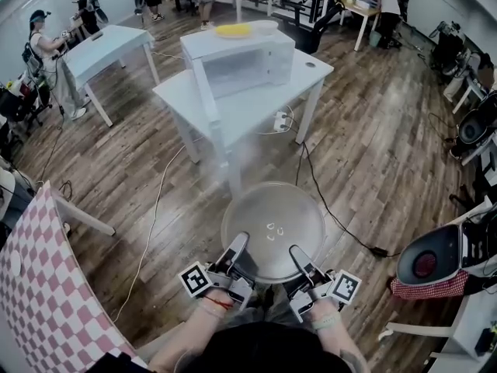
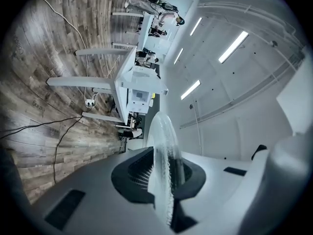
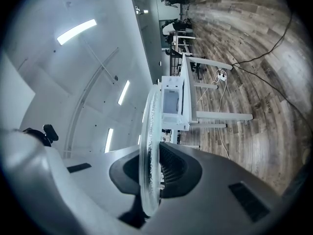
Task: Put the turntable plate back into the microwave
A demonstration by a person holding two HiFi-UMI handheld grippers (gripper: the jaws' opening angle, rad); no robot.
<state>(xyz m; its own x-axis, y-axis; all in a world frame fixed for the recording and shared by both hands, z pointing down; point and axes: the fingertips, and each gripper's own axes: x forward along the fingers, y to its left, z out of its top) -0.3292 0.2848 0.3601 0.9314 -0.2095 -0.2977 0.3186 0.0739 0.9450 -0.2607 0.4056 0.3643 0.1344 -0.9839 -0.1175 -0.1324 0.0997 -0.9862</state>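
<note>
Well, both grippers had the turntable plate (image 1: pixel 273 228) by its near rim, and it sat roughly level in the air over the wood floor (image 1: pixel 373 154), well short of the white table (image 1: pixel 311 72). The left gripper (image 1: pixel 237 247) was clamped on the rim's left part, and in its own view its pads pressed both faces of the glass edge (image 2: pixel 164 146). The right gripper (image 1: pixel 297 252) was nearly closed on the rim's right part, the glass (image 3: pixel 149 131) pinched between its pads. The microwave (image 1: pixel 241 64) stood on the table with its door (image 1: pixel 203 92) swung open toward me on the left of the cavity. Bare floor lay between plate and table, but a black cable (image 1: pixel 334 216) crossed it close by the plate's right edge. The small marks at the plate's centre (image 1: pixel 273 230) were too small to read.
</note>
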